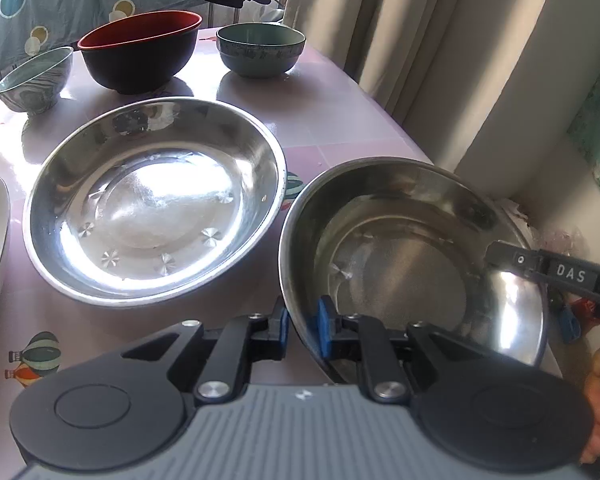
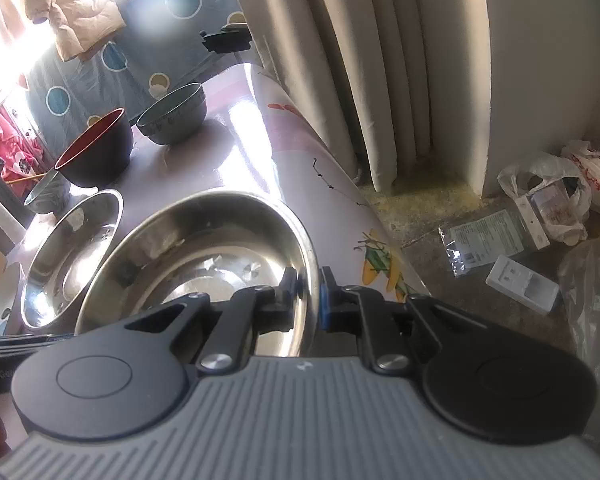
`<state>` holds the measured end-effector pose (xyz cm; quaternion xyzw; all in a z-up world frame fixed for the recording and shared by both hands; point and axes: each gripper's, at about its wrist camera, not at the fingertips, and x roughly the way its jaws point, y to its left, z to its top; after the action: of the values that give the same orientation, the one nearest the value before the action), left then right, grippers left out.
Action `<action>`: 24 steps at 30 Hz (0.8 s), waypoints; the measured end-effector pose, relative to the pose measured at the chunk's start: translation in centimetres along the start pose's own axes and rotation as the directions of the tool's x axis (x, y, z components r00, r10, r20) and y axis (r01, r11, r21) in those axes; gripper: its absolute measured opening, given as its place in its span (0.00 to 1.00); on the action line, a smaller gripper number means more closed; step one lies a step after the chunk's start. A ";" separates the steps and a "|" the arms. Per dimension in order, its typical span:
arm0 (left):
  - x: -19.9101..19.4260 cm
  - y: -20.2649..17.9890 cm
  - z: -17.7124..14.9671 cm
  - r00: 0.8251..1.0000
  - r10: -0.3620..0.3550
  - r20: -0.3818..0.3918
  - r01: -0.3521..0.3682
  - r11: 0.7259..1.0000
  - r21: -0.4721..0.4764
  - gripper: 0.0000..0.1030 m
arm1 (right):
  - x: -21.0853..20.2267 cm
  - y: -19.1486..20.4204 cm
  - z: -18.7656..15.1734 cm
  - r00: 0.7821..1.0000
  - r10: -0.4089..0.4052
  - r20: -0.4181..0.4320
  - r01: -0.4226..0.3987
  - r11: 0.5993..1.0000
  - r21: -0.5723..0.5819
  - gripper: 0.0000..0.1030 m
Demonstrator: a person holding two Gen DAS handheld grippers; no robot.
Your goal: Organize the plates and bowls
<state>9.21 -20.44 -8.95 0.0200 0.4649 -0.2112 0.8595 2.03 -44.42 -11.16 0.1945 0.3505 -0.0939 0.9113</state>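
while both grippers' jaws clamp its rim, the steel plate (image 1: 412,248) sits tilted.

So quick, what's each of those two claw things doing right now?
Left gripper: shut on the near rim of the right-hand steel basin.
Right gripper: shut on the same basin's right rim.

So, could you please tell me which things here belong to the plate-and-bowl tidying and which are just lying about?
Job:
steel dish, clamped by left gripper and right gripper
second steel dish
red-lined bowl
green bowl
patterned bowl

Lying about:
plastic bags
white packet
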 end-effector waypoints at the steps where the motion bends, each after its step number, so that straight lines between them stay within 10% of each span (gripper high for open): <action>1: -0.3 0.0 -0.1 1.000 -0.002 0.004 0.002 1.000 -0.002 0.16 | -0.2 0.1 0.0 1.000 -0.003 0.002 0.003 1.000 0.003 0.10; 16: -4.9 1.4 0.6 0.992 -0.002 0.126 0.003 1.000 -0.011 0.16 | -4.8 2.6 1.0 0.996 0.005 0.087 -0.004 1.000 -0.011 0.10; 24: -7.4 6.5 2.6 0.969 0.126 0.211 -0.108 0.990 -0.097 0.17 | -3.8 7.8 3.8 0.986 0.138 0.096 -0.130 0.988 -0.082 0.11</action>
<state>10.19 -12.54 -2.52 -0.0120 0.3752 -0.1414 0.9160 3.91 -38.82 -3.78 0.1778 0.2933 -0.0289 0.9389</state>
